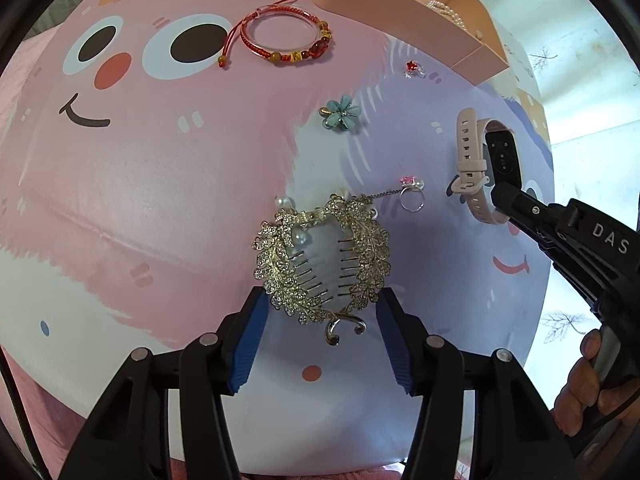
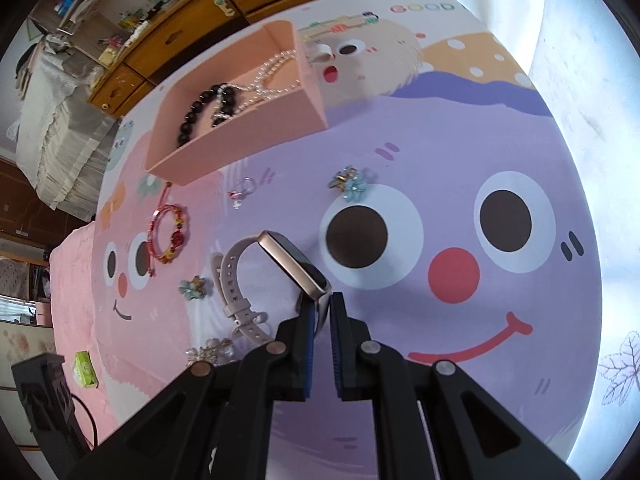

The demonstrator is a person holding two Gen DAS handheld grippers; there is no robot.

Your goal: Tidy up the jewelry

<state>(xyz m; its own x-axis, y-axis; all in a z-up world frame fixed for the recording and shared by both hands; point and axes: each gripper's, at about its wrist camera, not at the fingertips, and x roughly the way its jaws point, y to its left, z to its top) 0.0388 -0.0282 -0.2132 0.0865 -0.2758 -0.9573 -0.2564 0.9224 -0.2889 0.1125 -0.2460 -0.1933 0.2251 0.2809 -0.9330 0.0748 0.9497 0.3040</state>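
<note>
My left gripper (image 1: 320, 308) is open, its blue pads either side of the near end of a gold rhinestone leaf hair comb (image 1: 320, 256) lying on the cartoon mat. My right gripper (image 2: 322, 304) is shut on the edge of a pink smart band (image 2: 280, 264), also seen in the left wrist view (image 1: 480, 164), where its black finger (image 1: 516, 204) meets the band. A pink tray (image 2: 248, 140) holds a black bead bracelet (image 2: 200, 108) and a pearl strand (image 2: 272, 72).
On the mat lie a red cord bracelet (image 1: 280, 36), a teal flower clip (image 1: 340, 114), a silver ring with a pink stone (image 1: 412, 196) and a small red star piece (image 1: 414, 69). A second teal flower clip (image 2: 352, 182) lies beyond the band. Wooden drawers (image 2: 240, 4) stand behind.
</note>
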